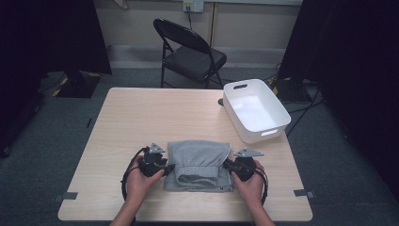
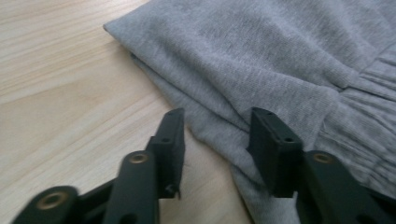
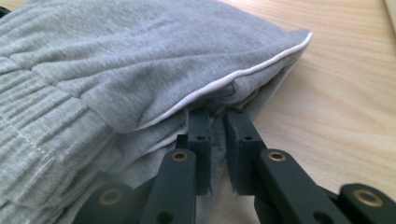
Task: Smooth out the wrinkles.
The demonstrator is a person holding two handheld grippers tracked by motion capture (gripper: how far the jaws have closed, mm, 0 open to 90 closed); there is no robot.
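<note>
A folded grey garment (image 1: pixel 200 165) is lying on the tabletop (image 1: pixel 141 117), near the person's edge and well apart from the white bin (image 1: pixel 256 110). The right gripper (image 3: pixel 217 123) is pinching a thin layer at the garment's right edge between nearly closed fingers (image 3: pixel 200 140), while the left gripper (image 2: pixel 217 135) is spreading wide, straddling the left edge without gripping. The knit looks soft, light and floppy, so holding both side edges, through all layers, is probably keeping it from unfolding.

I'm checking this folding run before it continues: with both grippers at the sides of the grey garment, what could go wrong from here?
1. The left gripper is open, with only one jaw over the grey garment; closing now may catch just a thin edge or miss it.
2. The right gripper pinches only some inner layers; lifting could pull the fold apart.
3. Uneven grips may skew the garment toward the white bin.
</note>
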